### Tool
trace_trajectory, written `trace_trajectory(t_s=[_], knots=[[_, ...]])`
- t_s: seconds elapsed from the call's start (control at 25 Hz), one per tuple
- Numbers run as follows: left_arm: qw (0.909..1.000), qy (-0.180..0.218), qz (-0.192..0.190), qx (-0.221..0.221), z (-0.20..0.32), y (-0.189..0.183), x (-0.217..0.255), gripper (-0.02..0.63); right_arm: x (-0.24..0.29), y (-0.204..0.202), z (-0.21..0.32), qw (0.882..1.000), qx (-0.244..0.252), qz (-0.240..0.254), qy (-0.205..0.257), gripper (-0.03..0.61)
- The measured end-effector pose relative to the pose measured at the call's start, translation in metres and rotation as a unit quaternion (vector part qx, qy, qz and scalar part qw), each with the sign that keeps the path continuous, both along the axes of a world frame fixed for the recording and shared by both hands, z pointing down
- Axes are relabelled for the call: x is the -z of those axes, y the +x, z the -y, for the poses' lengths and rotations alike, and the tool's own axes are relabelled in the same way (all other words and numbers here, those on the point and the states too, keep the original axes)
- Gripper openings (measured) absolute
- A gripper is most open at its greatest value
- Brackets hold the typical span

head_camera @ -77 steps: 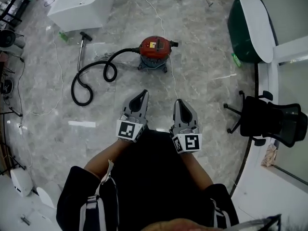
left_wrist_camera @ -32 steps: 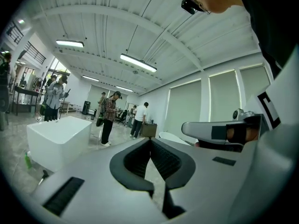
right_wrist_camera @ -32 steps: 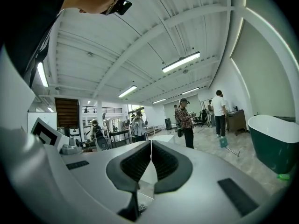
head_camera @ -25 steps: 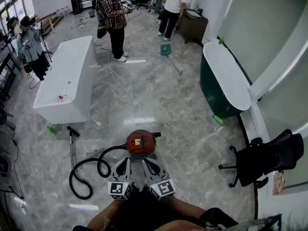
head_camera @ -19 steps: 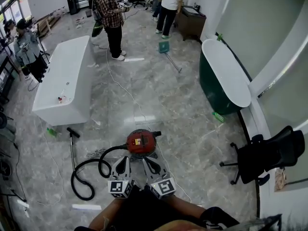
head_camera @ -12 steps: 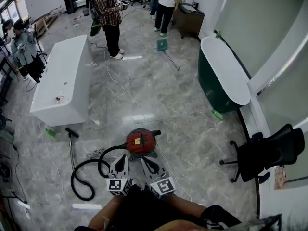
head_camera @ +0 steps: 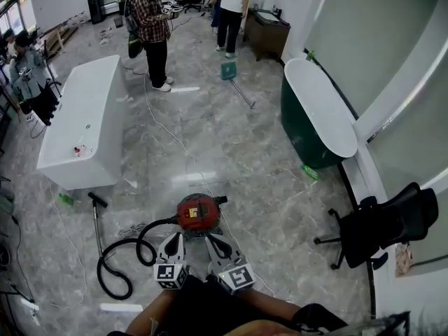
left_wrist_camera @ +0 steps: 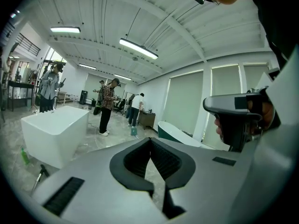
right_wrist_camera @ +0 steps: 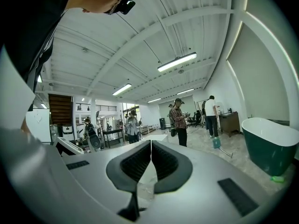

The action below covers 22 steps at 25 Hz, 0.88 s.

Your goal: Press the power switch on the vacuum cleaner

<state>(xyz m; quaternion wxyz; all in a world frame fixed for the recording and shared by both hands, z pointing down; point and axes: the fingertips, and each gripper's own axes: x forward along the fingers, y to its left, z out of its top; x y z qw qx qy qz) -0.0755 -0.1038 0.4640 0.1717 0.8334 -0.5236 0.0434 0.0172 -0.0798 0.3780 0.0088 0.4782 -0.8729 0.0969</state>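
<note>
Red vacuum cleaner point(head_camera: 197, 214) sits on the floor just ahead of you, hose point(head_camera: 99, 278) looping off to its left. You hold L gripper point(head_camera: 174, 238) & R gripper point(head_camera: 213, 239) low, near its body, tips toward it, prob. lining up the press. Both jaw pairs together, nothing between. Switch too small to make out; both gripper views aim over the vac and miss it.

The grey left gripper point(head_camera: 174, 237) with black jaw pads and the matching right gripper point(head_camera: 213, 239) are held side by side, low and close in front of the person's body. Both point forward, their tips converging slightly. Each gripper's jaws are pressed together with nothing between them. The marker cubes sit at their rear ends, with the left forearm point(head_camera: 150, 315) and the right forearm point(head_camera: 274, 304) behind them.
</note>
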Motion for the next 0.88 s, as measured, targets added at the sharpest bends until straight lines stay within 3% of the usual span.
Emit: trace_trajectory(t_s=[0.52, 0.88], knots=[[0.9998, -0.009, 0.003, 0.017, 0.010, 0.001, -0.027, 0.018, 0.000, 0.016, 0.006, 1.000, -0.005, -0.009, 0.007, 0.020], [0.9994, -0.026, 0.000, 0.022, 0.017, -0.002, -0.033, 0.018, -0.004, 0.004, 0.006, 1.000, 0.009, -0.015, 0.003, 0.019]])
